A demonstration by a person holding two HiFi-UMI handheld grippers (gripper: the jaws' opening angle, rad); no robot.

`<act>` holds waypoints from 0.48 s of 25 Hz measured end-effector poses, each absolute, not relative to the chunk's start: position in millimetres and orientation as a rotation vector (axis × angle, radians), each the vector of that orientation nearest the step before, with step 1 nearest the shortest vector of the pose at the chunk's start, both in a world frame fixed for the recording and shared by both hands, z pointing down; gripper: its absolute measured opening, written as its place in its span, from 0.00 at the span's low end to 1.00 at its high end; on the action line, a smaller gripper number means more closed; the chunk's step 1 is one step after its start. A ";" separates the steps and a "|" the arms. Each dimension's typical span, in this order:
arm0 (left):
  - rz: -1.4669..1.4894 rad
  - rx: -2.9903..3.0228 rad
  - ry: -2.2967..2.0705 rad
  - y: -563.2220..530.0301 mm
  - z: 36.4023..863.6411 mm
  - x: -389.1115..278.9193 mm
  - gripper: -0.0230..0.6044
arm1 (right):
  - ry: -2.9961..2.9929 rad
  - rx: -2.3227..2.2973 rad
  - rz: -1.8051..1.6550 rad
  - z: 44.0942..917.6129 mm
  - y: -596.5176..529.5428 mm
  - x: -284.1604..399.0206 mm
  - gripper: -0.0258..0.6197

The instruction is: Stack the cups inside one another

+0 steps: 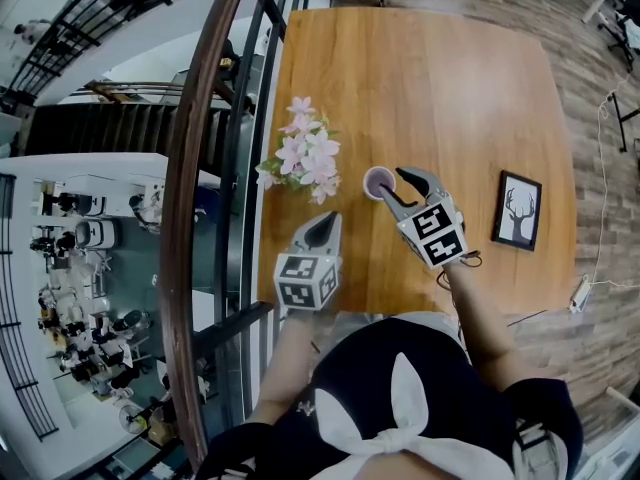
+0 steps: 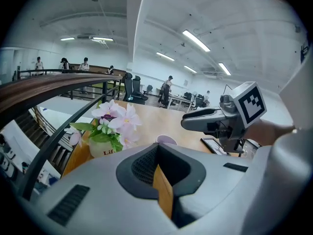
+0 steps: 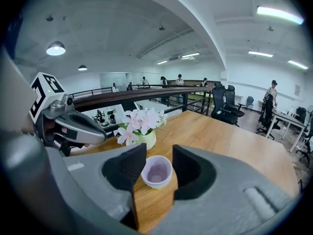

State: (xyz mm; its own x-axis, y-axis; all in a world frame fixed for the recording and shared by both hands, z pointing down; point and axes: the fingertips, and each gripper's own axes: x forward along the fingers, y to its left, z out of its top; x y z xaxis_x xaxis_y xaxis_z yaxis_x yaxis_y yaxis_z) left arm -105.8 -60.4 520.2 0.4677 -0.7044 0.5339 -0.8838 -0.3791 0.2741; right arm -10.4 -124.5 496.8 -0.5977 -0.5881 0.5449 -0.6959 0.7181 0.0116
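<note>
On the wooden tabletop (image 1: 420, 78), in its near-left part: a lilac cup (image 1: 378, 181), upright, mouth up, caught between the jaws of the right gripper (image 1: 392, 190). Jaws drawn partway in and grasping the cup, one pad against the rim on the left, the other on the right, plain along the right gripper view. Impossible to tell whether lifted off the wood or resting on it. Only the one cup to be made out; whether others nested inside it, not clear.

Just left of the cup, toward the tabletop's left edge: a pale pot of pink-and-white flowers (image 1: 303, 156), apart from cup and jaws alike.

Nearer, and left of the right gripper: the left gripper (image 1: 323, 226), pointed away toward the flowers, jaws clenched tip to tip with nothing between them, only a thin wedge of wood showing behind the tips. Short of both flowers and cup, touching neither.

Well to the right: a small black-framed picture (image 1: 517, 209) of an antlered deer's head, flat on the wood near the right edge. Past the left edge: a dark curved handrail (image 1: 196, 168).
</note>
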 end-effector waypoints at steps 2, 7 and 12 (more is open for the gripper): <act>0.447 2.219 -1.313 -61.1 514.2 -101.6 0.06 | -2.410 1.001 0.259 488.7 -121.4 -7.8 0.28; 0.427 2.273 -1.301 -59.8 496.7 -89.3 0.06 | -2.457 1.093 0.206 461.7 -111.1 0.8 0.13; 0.402 2.339 -1.287 -55.3 477.3 -75.8 0.06 | -2.480 1.140 0.193 449.7 -98.3 8.5 0.04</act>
